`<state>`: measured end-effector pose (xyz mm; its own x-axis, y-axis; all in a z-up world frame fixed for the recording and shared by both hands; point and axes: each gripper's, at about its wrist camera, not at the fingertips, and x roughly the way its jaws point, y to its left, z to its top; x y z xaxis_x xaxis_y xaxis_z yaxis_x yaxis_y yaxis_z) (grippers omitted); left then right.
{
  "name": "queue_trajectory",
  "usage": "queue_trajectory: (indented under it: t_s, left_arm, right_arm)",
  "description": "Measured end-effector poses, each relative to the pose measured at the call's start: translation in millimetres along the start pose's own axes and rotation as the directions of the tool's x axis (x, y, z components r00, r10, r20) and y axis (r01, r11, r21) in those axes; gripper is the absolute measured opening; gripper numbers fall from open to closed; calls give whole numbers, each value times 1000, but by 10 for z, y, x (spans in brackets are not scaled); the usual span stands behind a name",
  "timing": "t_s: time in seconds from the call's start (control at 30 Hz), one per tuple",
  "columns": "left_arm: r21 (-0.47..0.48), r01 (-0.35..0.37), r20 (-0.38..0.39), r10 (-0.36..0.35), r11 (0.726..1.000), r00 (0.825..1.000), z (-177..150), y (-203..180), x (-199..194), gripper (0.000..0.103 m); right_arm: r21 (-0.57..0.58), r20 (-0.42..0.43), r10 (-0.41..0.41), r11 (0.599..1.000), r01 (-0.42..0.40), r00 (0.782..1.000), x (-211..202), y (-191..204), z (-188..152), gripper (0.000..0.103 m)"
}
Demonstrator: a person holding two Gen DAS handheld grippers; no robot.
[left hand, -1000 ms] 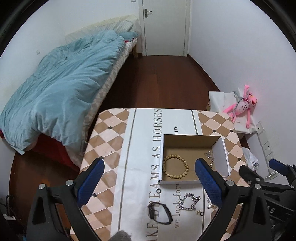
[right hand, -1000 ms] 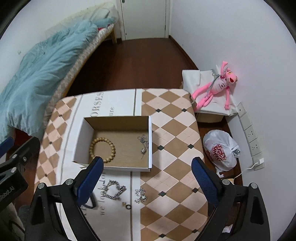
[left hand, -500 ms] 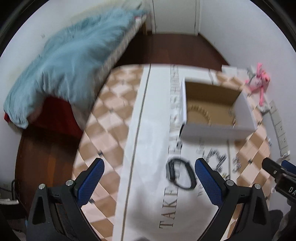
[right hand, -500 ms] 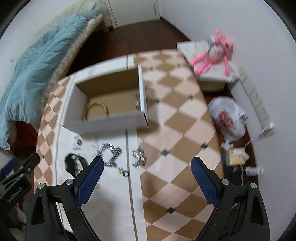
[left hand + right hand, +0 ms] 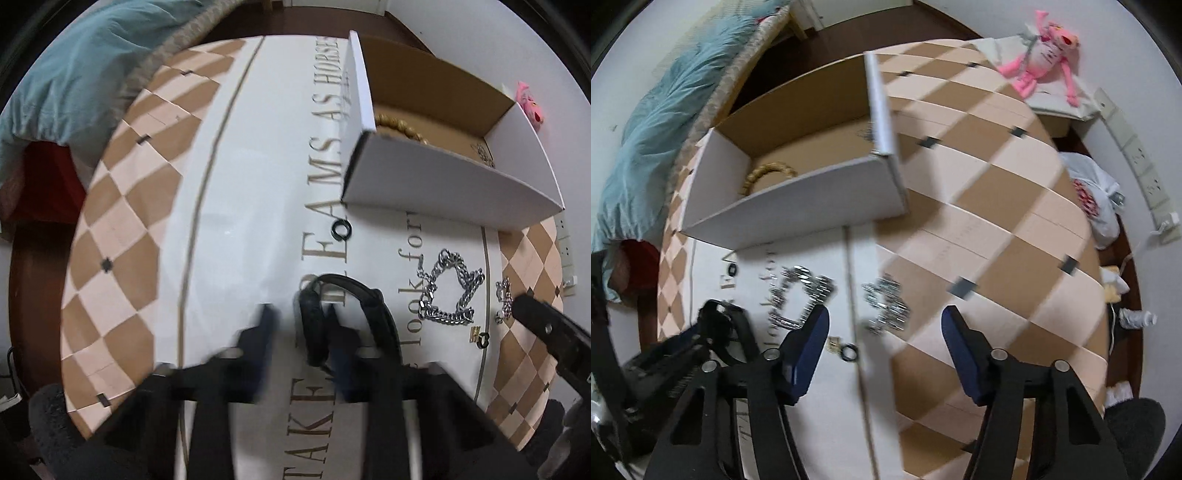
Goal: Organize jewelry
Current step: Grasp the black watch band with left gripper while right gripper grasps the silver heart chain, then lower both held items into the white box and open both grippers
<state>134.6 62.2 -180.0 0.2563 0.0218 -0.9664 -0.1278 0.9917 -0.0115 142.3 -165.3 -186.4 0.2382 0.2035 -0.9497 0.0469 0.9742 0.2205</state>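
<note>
I count six loose pieces on the worktop (image 5: 229, 155): one black wristband (image 5: 347, 317), one heavy silver chain bracelet (image 5: 448, 291), one small silver cluster (image 5: 886, 302), two dark rings (image 5: 340, 229) (image 5: 848, 352), and one tiny gold charm (image 5: 474, 333) touching the nearer ring. One open cardboard box (image 5: 443, 184) sits beyond them. Inside it I see one wooden bead bracelet (image 5: 399, 127) against the near wall and one small silver piece (image 5: 484, 155) in the far right corner.

My left tool (image 5: 297, 325) is blurred. Its two fingers stand fairly close together, one on each side of the wristband's left strand, but I cannot tell whether they have closed on it. The wristband lies flat as a long loop, its long axis running from the tool away toward the box.

My right tool (image 5: 884, 336) is wide apart and holds nothing. It hangs over the silver cluster, with the chain bracelet just beyond its left finger (image 5: 809, 343). The chain lies in a loose closed loop on the printed white runner (image 5: 258, 206).
</note>
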Motion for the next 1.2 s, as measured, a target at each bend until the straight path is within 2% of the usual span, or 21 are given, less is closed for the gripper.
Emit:
queue_trajectory:
  t_s: [0.07,0.27,0.33,0.37,0.43,0.57,0.63,0.67,0.73,1.03,1.2]
  left_arm:
    - [9,-4,17,3,1000,1000,-23,20,-19,11]
    - [-12,-27,31,27,1000,999,-86,198,-38,10]
    - [-20,-36,30,37,999,999,-101,252,-39,10]
    - [-23,-38,30,39,999,999,-110,272,-40,10]
    - [-20,-46,34,47,999,998,-133,281,-45,10]
    - [-9,-51,46,52,999,998,-133,256,-98,10]
    - [0,-49,60,49,999,997,-125,233,-150,10]
    - [4,-46,67,45,999,997,-108,223,-181,10]
    - [11,-35,78,34,999,996,-57,184,-258,10]
    - [64,66,164,-76,996,984,-12,-80,-861,10]
    - [84,135,200,-150,987,968,203,-147,-1112,10]
  right_arm:
    - [-26,0,15,1000,-15,1000,49,125,32,59]
    - [-109,-12,12,994,-13,1000,225,451,82,48]
    - [-144,-26,-6,990,2,1000,304,535,66,38]
    - [-166,-6,-18,986,17,1000,295,569,59,33]
    - [-214,9,-49,976,50,999,322,663,35,16]
    - [-238,37,-55,969,62,998,302,689,-4,16]
    - [-227,44,-39,973,48,998,249,663,-12,14]
    - [-219,49,-27,975,37,998,206,646,-12,8]
    - [-199,62,5,980,8,998,88,613,-9,8]
    - [-164,139,114,982,-91,984,-570,452,38,8]
    - [-173,191,152,978,-119,970,-974,444,187,8]
